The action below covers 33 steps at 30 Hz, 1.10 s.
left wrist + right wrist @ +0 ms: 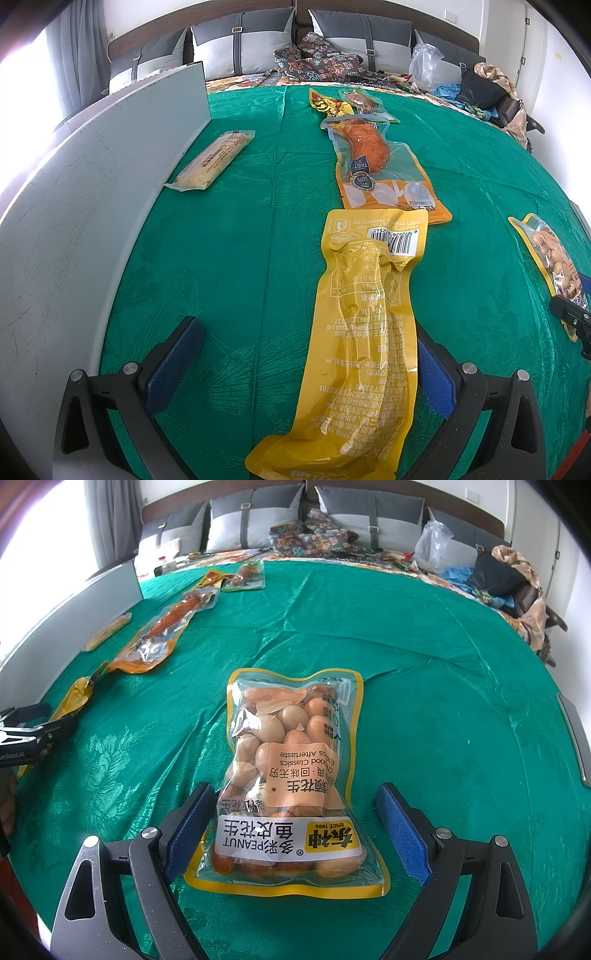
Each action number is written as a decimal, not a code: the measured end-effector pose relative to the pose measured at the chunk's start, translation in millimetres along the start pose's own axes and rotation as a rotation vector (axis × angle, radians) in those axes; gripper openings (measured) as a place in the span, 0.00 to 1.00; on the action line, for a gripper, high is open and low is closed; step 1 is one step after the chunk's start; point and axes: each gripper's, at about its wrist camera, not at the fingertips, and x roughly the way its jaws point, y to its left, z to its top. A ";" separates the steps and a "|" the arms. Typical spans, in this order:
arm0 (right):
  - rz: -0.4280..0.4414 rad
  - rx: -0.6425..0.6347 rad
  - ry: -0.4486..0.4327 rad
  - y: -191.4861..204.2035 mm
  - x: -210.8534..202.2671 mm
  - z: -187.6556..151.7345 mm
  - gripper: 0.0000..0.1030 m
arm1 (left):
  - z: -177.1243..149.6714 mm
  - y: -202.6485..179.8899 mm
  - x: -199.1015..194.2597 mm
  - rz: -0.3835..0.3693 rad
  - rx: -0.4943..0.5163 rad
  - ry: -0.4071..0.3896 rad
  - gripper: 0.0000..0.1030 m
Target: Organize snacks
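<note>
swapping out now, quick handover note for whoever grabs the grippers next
Left gripper: open, jaws either side of the yellow snack pouch, not gripping.
Right gripper: open, straddling the peanut bag, not gripping.
On the green cloth: orange drumstick pack, wrapped bar beside the grey board, two small packs at the far end.
Nothing is lifted; all the snacks remain to be sorted.

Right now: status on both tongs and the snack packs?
Left tongs open, straddling long yellow foil pack. Right tongs open around clear yellow-edged peanut bag. Neither gripped. Nothing in the way on green cloth.
</note>
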 end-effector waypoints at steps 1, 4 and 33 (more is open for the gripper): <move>0.000 0.000 0.000 0.0 0.0 0.0 0.89 | 0.1 0.0 -0.6 0.000 0.000 0.000 1.00; 0.000 0.000 0.000 0.3 -0.3 -0.6 0.89 | 0.0 0.0 -0.6 0.000 0.000 0.000 1.00; 0.093 0.140 0.338 -12.4 16.6 49.0 0.86 | 17.0 -12.6 -6.0 -0.110 0.191 0.234 0.43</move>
